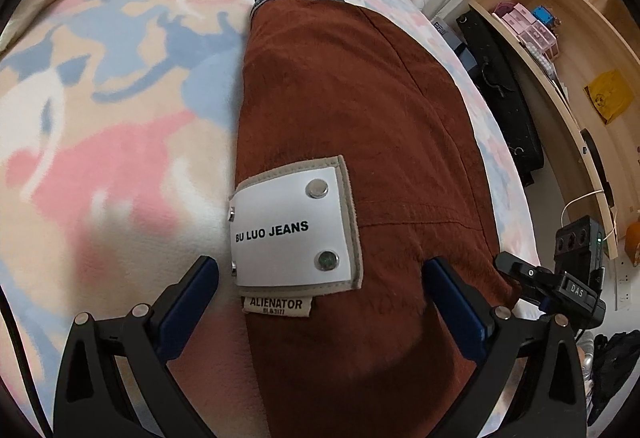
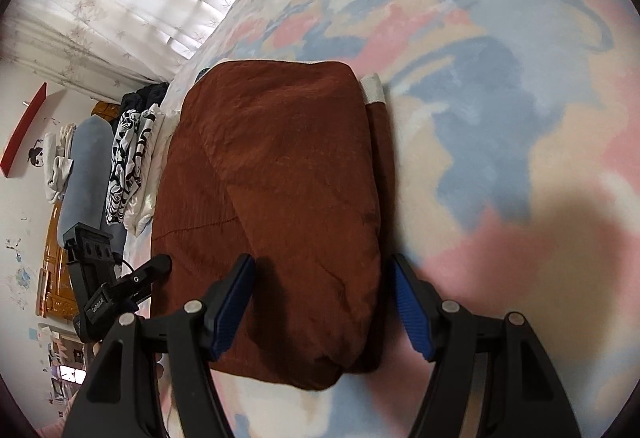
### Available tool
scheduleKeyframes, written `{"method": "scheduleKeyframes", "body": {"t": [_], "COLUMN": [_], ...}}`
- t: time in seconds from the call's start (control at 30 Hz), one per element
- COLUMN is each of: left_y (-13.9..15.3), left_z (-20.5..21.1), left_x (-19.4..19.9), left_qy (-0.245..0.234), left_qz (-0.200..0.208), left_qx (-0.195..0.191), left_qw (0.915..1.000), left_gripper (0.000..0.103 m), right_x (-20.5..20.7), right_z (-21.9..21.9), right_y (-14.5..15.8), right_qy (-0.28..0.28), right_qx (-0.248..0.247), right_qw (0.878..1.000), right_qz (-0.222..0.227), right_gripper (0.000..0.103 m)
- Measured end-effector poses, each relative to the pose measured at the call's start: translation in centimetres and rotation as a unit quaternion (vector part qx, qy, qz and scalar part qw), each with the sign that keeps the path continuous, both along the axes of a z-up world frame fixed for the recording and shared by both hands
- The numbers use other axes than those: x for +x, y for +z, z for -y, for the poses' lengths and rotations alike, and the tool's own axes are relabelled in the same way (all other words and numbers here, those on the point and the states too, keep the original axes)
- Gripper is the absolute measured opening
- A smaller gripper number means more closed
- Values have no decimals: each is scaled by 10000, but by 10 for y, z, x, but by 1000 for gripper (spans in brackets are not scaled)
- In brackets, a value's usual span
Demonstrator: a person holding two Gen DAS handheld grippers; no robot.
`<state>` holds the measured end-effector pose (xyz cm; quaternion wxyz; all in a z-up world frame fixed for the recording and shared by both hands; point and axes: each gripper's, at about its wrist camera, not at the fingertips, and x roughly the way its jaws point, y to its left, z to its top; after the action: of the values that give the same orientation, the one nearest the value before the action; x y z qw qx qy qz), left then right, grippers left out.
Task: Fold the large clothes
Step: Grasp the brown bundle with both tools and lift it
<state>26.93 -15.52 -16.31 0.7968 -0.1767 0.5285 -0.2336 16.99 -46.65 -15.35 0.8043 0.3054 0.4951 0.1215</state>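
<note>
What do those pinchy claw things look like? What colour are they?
Each one is a black plastic frame with silver round screws and two fingers lined with ribbed blue pads. That goes for the left gripper and the right gripper. From the side, one shows a boxy black body, white lettering and a thin cable.

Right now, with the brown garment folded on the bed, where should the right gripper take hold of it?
Probably the near rounded fold of the brown garment, approached low from the near end: the open right gripper already straddles that bulging corner, which looks thick enough to pinch through every layer.
</note>
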Motion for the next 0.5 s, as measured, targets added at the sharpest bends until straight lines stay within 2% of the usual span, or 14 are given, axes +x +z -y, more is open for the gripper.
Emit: {"method": "scheduleKeyframes", "body": {"t": [0.23,0.33,0.5], "left_y": [-5,-5,-7], "left_z": [2,5,12], "left_x": [3,7,15], "left_qy": [-69,-123,-219], "left_qz": [-125,-157,-176], "left_qx": [-182,-210,-284], "left_qw": [9997,9996,9992], "left_gripper": [103,103,103], "right_x": [17,26,45], "right_z": [-5,-9,-13], "right_y": [-8,-11,-18], "right_qy": [212,339,445], "right_qx": [208,276,671], "right_qw": [9995,9990,9967], "right_qz": [-84,-86,61], "right_gripper": [74,74,73]}}
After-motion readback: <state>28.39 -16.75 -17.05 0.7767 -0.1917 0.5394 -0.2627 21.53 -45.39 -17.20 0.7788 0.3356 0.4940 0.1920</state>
